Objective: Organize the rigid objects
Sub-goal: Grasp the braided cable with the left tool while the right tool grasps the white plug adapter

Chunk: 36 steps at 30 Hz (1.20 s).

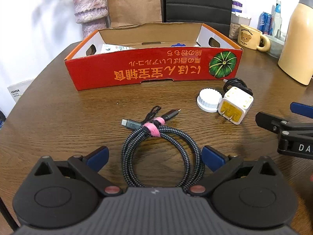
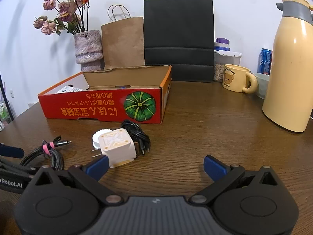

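Braided fabric cable (image 1: 160, 148), glossy wood-grain table (image 1: 78, 117), printed cardboard box (image 1: 152, 66), matt plastic charger (image 1: 235, 105)

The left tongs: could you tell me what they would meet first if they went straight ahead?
Most likely the braided cable, whose loop already lies between the open left tongs. Beyond it stands the red box, though depth is hard to judge in the fisheye.
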{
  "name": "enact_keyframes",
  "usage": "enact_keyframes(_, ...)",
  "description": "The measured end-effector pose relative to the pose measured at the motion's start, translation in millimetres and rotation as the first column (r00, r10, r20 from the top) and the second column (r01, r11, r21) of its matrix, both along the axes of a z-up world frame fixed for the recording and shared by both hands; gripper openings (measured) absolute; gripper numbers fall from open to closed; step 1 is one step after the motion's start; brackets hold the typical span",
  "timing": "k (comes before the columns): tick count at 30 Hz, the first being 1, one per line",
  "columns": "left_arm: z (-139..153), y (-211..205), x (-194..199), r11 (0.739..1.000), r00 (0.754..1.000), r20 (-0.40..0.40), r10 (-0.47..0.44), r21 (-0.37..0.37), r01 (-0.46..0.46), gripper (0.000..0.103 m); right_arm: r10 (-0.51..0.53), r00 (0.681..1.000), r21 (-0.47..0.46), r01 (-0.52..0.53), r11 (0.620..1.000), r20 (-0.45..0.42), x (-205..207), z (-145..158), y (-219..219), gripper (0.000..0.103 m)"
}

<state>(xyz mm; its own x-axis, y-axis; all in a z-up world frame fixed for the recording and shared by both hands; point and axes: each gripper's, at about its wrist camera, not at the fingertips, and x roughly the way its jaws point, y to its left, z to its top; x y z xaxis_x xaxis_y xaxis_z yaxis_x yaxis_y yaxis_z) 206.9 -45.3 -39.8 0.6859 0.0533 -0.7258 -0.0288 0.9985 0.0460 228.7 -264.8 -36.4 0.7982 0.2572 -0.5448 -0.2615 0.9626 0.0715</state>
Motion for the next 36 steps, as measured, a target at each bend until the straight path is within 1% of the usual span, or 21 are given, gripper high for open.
enact_keyframes(3, -2, -1, 0, 1.000, 1.000, -0.008, -0.008, -0.007, 0.008, 0.103, -0.002, 1.000, 0.002, 0.002, 1.000, -0.002, 0, 0, 0, 0.103)
enact_keyframes(5, -6, -3, 2, 1.000, 1.000, -0.016, -0.014, 0.001, 0.014, 0.103, -0.003, 1.000, 0.002, 0.003, 1.000, -0.003, 1, 0, 1, 0.103)
enact_keyframes(8, -8, -1, 4, 1.000, 1.000, -0.008, -0.007, -0.017, 0.006, 0.103, -0.003, 1.000, 0.002, 0.003, 1.000, -0.003, 1, -1, 0, 0.103)
enact_keyframes(15, -12, 0, -1, 1.000, 0.999, 0.039, 0.010, -0.027, -0.009, 0.103, -0.003, 1.000, 0.002, 0.003, 1.000, -0.005, 1, -1, 1, 0.103)
enact_keyframes(16, -12, -1, -3, 1.000, 0.999, 0.050, 0.006, -0.028, -0.005, 0.099, -0.003, 1.000, 0.002, 0.003, 1.000, -0.005, 1, -1, 0, 0.103)
enact_keyframes(17, -11, -2, -5, 1.000, 0.998, 0.063, -0.006, -0.026, 0.008, 0.092, -0.005, 1.000, 0.003, 0.005, 1.000, -0.005, 1, -1, 1, 0.103)
enact_keyframes(24, -9, -1, -10, 0.999, 0.996, 0.087, -0.020, -0.035, 0.023, 0.089, -0.008, 1.000, 0.009, 0.008, 1.000, -0.005, 1, -2, 2, 0.103)
enact_keyframes(26, -7, 1, -11, 0.999, 0.994, 0.105, -0.019, -0.045, 0.024, 0.088, -0.006, 1.000, 0.011, 0.006, 1.000, -0.002, 0, -2, 3, 0.103)
enact_keyframes(29, -3, 8, -14, 0.998, 0.990, 0.138, -0.010, -0.063, 0.019, 0.088, 0.004, 1.000, 0.013, -0.004, 1.000, 0.005, -1, -2, 5, 0.103)
enact_keyframes(33, 1, 20, -13, 0.997, 0.987, 0.156, 0.022, -0.074, -0.010, 0.088, 0.031, 0.999, 0.010, -0.031, 0.999, 0.025, -4, 0, 11, 0.103)
enact_keyframes(36, 4, 35, -12, 0.996, 0.984, 0.168, 0.052, -0.083, -0.038, 0.088, 0.066, 0.996, 0.010, -0.067, 0.998, 0.055, -8, 3, 19, 0.100)
